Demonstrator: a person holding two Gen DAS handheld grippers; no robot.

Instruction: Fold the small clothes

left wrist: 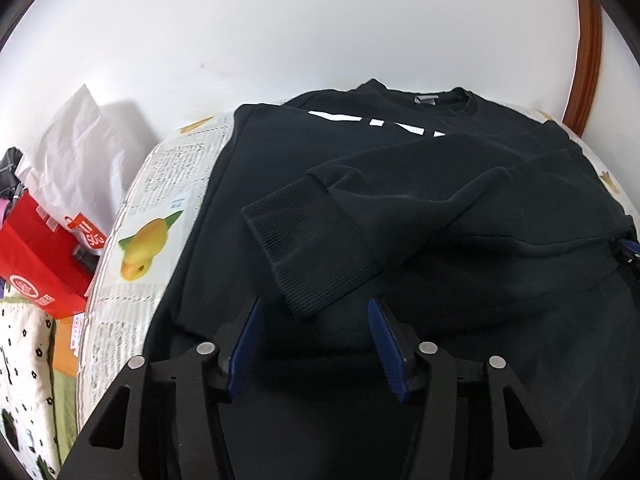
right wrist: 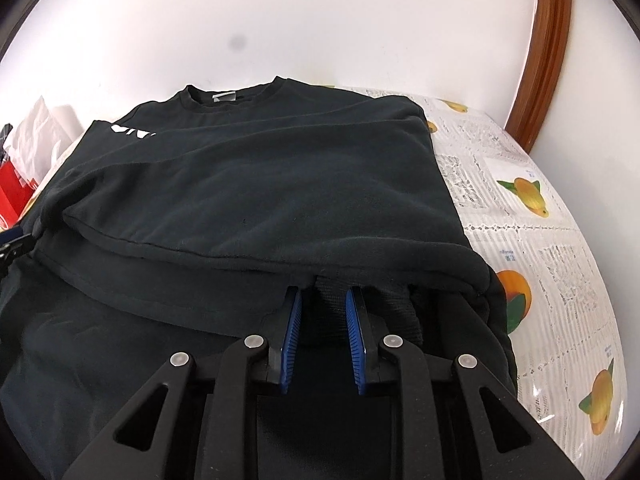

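we see the black sweatshirt lying flat on the table with a fruit-print cover, its collar at the far side and its hem near us. 1 sleeve is already folded across the chest, and its ribbed cuff lies just ahead of the left gripper, with the long axis of the sleeve running from the cuff up to the right, toward the far shoulder. the left fingers are spread and hold nothing; the cuff end is just at the gap between them, a little in front.

the right gripper is at the right lower corner of the sweatshirt, under the folded side panel. its fingers are narrow, and a ribbed piece of the hem stands between the blue pads; we judge it is pinched there, though the contact is partly hidden. we think the left gripper is the nearer one to the cuff.
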